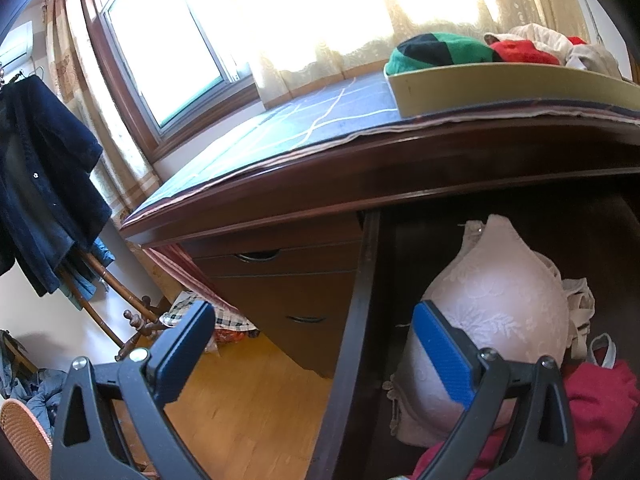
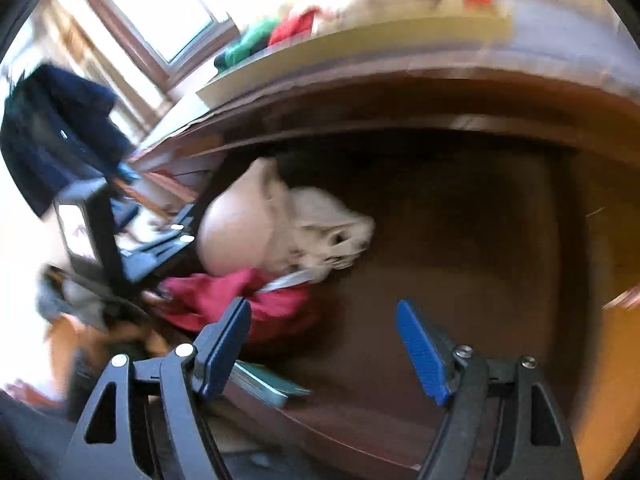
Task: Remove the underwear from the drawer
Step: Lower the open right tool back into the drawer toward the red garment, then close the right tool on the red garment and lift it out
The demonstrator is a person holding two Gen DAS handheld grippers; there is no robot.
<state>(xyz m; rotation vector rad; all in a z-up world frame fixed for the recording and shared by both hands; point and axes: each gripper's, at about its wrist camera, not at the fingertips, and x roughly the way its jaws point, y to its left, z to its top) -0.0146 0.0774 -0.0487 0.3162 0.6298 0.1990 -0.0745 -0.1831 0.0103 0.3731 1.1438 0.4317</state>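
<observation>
- Sunlit bedroom – a dark wooden bench (image 1: 280, 184) stands under a bright window, its drawer (image 1: 352, 320) pulled open.
- On the bench top, a tray (image 1: 500, 84) already holds a heap of garments.
- Left in the drawer: a pale bra (image 1: 496, 300) on red underwear (image 2: 240, 300).
- Left gripper (image 1: 316, 344) and right gripper (image 2: 324, 344) – fingers spread wide, grasping nothing; the right hangs over the drawer, beside the red cloth.

The open dark wooden drawer (image 1: 352, 320) holds a pale pink lace-patterned bra (image 1: 492, 312), its padded cup bulging upward just ahead of the left gripper (image 1: 316, 344). A crumpled dark red garment (image 2: 256, 304) lies below the bra, just before the right gripper (image 2: 324, 340).
</observation>
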